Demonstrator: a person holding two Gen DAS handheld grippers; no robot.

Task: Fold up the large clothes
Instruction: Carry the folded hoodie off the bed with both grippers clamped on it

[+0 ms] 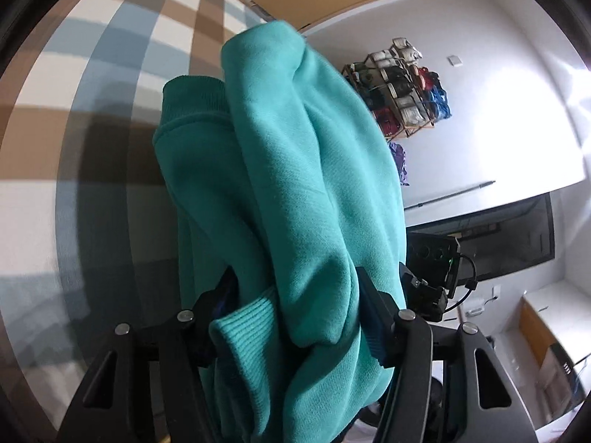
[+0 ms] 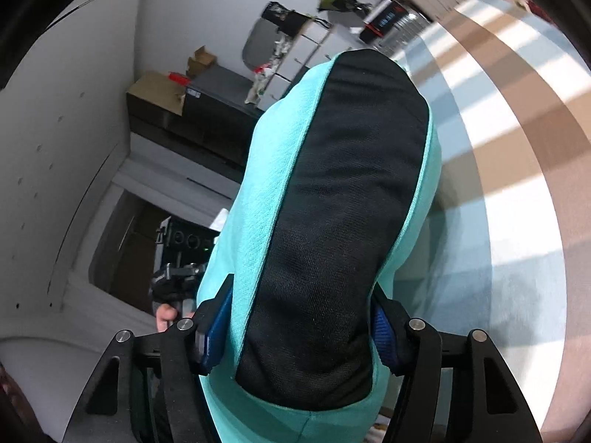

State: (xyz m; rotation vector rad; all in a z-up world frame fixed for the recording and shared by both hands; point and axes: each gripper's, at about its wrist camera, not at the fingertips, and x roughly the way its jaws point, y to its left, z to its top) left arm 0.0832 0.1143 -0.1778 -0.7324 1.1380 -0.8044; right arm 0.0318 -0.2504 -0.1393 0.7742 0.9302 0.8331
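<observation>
A large teal sweatshirt hangs in a thick bundle, lifted off the checked cloth below. My left gripper is shut on that bundle; a ribbed cuff droops just inside its left finger. In the right wrist view the same sweatshirt shows a black mesh lining, likely the hood. My right gripper is shut on this part, its blue pads pressed against both sides. Each gripper appears in the other's view: the right one and the left one, with a thumb below it.
A brown, blue and white checked cloth covers the surface under the sweatshirt. A wooden rack of clothes stands by the white wall, a dark screen nearby. Cardboard boxes and white drawers line another wall.
</observation>
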